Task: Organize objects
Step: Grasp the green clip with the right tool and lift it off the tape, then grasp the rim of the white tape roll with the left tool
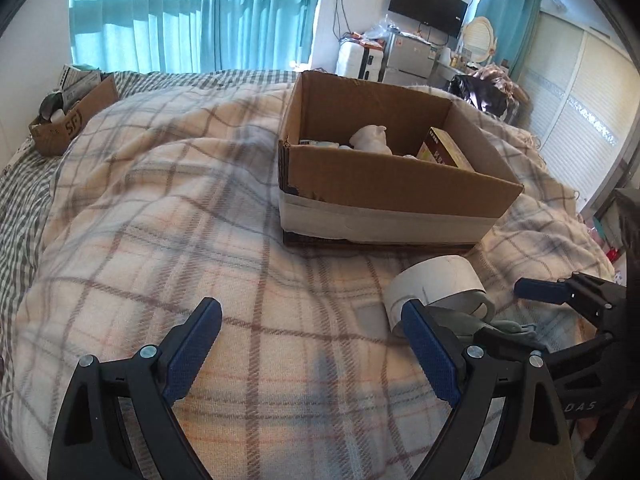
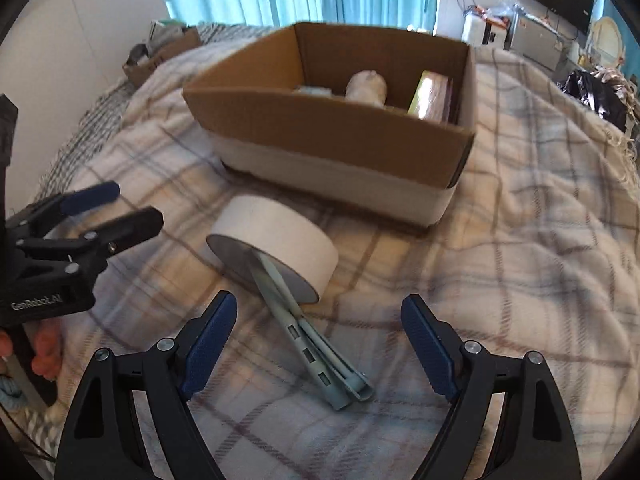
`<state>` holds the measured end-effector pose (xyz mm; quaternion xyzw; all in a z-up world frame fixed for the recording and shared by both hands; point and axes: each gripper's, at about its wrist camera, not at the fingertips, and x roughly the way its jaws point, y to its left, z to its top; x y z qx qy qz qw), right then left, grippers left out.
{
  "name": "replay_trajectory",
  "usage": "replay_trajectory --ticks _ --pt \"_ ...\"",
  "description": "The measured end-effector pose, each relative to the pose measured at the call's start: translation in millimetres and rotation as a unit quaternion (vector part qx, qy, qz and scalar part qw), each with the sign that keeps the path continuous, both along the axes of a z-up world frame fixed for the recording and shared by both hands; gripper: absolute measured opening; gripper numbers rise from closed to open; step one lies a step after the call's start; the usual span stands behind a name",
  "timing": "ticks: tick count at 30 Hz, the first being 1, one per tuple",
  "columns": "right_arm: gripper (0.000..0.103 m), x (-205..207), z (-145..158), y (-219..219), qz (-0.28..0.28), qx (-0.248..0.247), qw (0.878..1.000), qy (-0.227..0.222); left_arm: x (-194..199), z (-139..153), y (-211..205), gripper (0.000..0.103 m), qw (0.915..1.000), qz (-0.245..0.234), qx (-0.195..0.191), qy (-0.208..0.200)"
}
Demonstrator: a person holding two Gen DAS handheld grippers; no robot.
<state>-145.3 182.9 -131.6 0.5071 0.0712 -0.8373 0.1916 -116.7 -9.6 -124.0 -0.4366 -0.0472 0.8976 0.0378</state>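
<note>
A wide roll of white tape (image 2: 276,240) lies tilted on the plaid blanket (image 2: 500,280), resting on a grey-green plastic tool (image 2: 316,344). Behind it stands an open cardboard box (image 2: 340,140) holding a white lump (image 2: 366,86) and a yellow-green packet (image 2: 430,96). My right gripper (image 2: 320,336) is open, its fingers either side of the tool, just short of the roll. My left gripper (image 1: 312,332) is open and empty over the blanket, with the roll (image 1: 434,280) beside its right finger. The box shows in the left wrist view (image 1: 392,184). The left gripper shows at the left of the right wrist view (image 2: 120,208).
A smaller cardboard box (image 1: 68,116) full of items sits at the far left corner of the bed. Teal curtains (image 1: 192,12), a wall TV (image 1: 428,4) and cluttered appliances (image 1: 384,56) stand beyond the bed. A black bag (image 2: 596,92) lies at the bed's far right.
</note>
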Motion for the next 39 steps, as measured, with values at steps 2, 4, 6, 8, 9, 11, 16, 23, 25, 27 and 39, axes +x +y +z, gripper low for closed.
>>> replay_trajectory --ticks 2,4,6,8,9,11,16,23,25,27,39 --pt "0.084 0.6 -3.5 -3.2 0.009 0.002 1.0 -0.007 0.2 -2.3 0.7 0.094 1.0 -0.001 -0.002 -0.004" --pt "0.079 1.7 -7.9 -8.0 0.023 0.0 1.0 -0.021 0.3 -3.1 1.4 0.094 1.0 -0.002 -0.004 -0.005" --pt "0.064 1.8 -13.1 -12.0 0.033 0.003 0.999 -0.034 0.9 -3.6 2.9 0.094 0.9999 -0.003 -0.009 -0.005" --pt "0.051 4.1 -16.0 -16.4 0.039 0.012 0.998 -0.038 1.1 -4.9 4.9 0.094 0.9999 -0.006 -0.014 -0.006" --pt "0.045 5.6 -16.8 -17.7 0.041 0.015 0.998 -0.039 1.1 -5.8 5.7 0.094 0.9998 -0.008 -0.015 -0.007" --pt "0.033 8.2 -16.6 -18.3 0.044 0.015 0.998 -0.039 0.3 -8.6 7.8 0.094 0.9997 -0.012 -0.02 -0.011" --pt "0.016 14.4 -9.9 -11.6 0.033 0.001 0.999 -0.034 -0.2 -13.0 11.0 0.094 0.9993 -0.018 -0.03 -0.016" --pt "0.013 41.8 23.2 -0.6 0.024 -0.009 1.0 0.018 -0.5 -14.5 10.1 0.094 0.9992 -0.018 -0.03 -0.019" --pt "0.013 50.2 33.9 4.7 0.022 -0.019 0.999 0.029 -0.2 -14.8 11.2 0.094 0.9991 -0.02 -0.033 -0.019" --pt "0.013 53.9 42.5 5.3 0.013 -0.014 0.999 0.044 0.6 -14.7 12.8 0.094 0.999 -0.022 -0.035 -0.018" --pt "0.013 38.1 85.2 43.9 -0.049 -0.017 0.993 0.105 -7.9 -7.0 38.1 0.094 0.9964 -0.062 -0.054 -0.021"
